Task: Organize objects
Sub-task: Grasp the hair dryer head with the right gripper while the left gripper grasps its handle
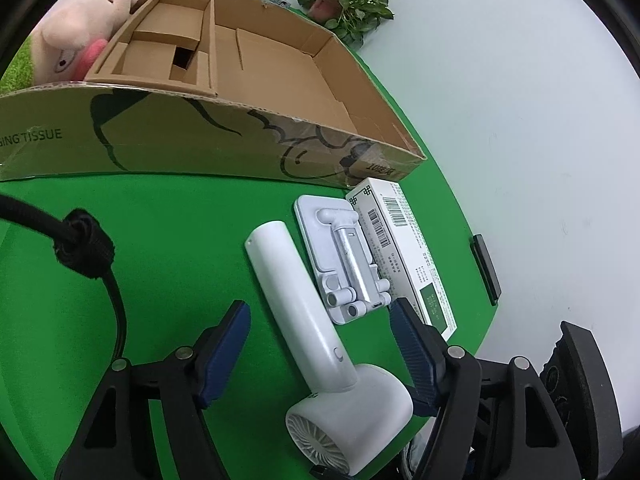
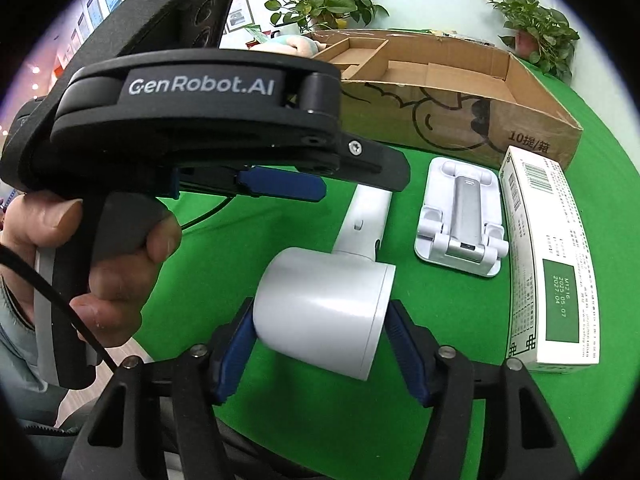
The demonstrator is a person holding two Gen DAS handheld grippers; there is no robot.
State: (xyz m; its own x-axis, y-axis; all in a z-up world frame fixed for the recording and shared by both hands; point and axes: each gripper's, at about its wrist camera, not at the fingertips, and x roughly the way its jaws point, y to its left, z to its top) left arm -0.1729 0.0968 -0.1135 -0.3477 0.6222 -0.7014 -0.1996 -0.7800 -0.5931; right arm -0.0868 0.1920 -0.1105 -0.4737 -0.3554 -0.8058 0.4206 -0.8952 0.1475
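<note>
1. Bench [image 1: 168, 216], green top. I see it carrying everything listed below.

2. Box [image 2: 452, 128], open cardboard, at the far side of the bench. One small carton insert [image 1: 164, 40] sits in its left end; the rest of the floor is bare. Nothing from the row is in it yet, so by my reckoning the sorting has barely begun.

3. Toy [image 1: 76, 32], plush, outside the box against its far left wall.

4. Carton [image 2: 548, 256], long, white, barcoded, lying flat just before the box's near right corner.

5. Fan [image 2: 324, 312], white, handheld, lying on the bench with its handle toward the box. This is the item I have in hand now.

6. Stand [image 2: 460, 220], white, folded, between fan handle and carton.

7. Right gripper [image 2: 320, 344]: its blue pads look pressed on the two sides of the fan's head; I take it as holding the fan.

8. Left gripper [image 1: 320, 344]: half wide, astride the fan's handle, pads clear of it on both sides.

Left to do, as I judge: fan, stand and carton into the box.
</note>
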